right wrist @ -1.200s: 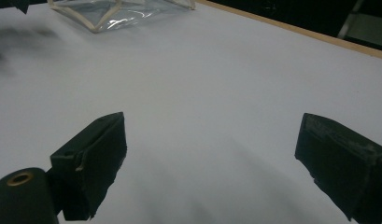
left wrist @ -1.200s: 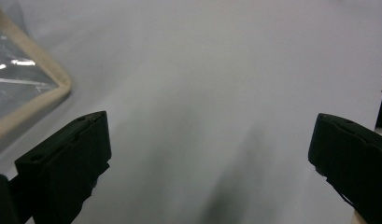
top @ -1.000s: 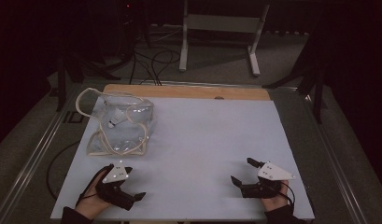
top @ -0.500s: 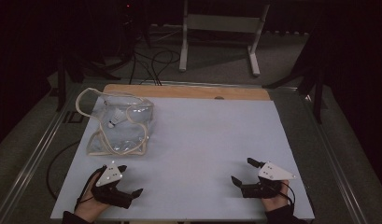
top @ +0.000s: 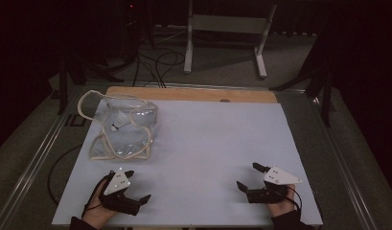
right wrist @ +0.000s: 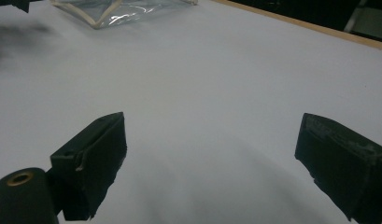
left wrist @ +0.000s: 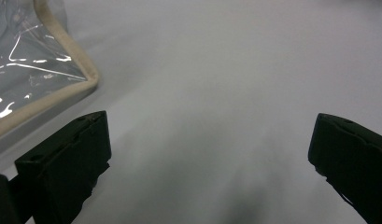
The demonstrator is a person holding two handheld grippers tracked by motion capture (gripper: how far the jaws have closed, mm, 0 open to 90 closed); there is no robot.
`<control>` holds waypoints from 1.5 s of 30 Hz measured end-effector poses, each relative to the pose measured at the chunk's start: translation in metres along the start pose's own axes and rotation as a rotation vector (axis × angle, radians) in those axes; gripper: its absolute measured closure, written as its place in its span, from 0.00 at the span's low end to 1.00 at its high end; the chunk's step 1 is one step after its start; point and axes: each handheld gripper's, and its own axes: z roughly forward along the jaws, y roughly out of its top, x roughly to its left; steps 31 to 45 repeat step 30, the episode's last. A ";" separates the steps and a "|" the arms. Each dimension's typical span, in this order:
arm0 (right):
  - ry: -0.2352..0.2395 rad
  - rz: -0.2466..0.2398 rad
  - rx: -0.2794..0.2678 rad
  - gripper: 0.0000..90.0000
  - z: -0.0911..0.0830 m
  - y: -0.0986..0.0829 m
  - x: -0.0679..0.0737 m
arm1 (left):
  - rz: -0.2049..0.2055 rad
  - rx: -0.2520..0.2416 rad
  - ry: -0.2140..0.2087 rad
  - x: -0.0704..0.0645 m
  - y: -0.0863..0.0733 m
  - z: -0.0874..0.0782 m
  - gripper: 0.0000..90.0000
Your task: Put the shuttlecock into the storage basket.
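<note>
Gaping wide, empty: left gripper (top: 138, 186), right gripper (top: 247, 177); crinkled clear bag (top: 121, 129) (beige-edged).

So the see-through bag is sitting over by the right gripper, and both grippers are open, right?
Not quite. The see-through bag sits by the left gripper, as the high view shows. Both are open: the right gripper has its fingers spread too, with nothing between them.
</note>
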 end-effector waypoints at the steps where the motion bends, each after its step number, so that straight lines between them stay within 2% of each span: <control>1: 0.000 0.000 0.000 0.10 0.000 0.000 0.000 | 0.000 0.000 0.000 0.000 0.000 0.000 0.00; 3: 0.005 0.003 0.001 0.10 0.000 -0.001 -0.001 | 0.006 -0.010 0.011 -0.001 0.001 0.000 0.00; 10: 0.005 0.004 0.005 0.10 0.001 -0.001 -0.002 | -0.009 -0.028 -0.002 0.000 0.001 0.000 0.00; 14: 0.003 0.007 0.010 0.10 0.001 -0.002 -0.001 | -0.003 -0.037 0.008 0.000 0.001 0.000 0.00; 17: 0.003 0.003 0.013 0.10 0.001 -0.001 -0.001 | -0.012 -0.047 0.015 0.000 0.000 -0.001 0.00; 20: 0.006 0.004 0.013 0.10 0.001 -0.001 -0.001 | -0.040 -0.070 0.019 0.003 0.000 -0.003 0.00; 27: 0.005 0.004 0.016 0.10 0.001 -0.001 0.000 | -0.054 -0.070 0.023 0.004 -0.001 -0.003 0.00; 45: 0.008 0.003 0.016 0.10 0.001 -0.001 -0.001 | -0.055 -0.072 0.024 0.005 -0.001 -0.003 0.00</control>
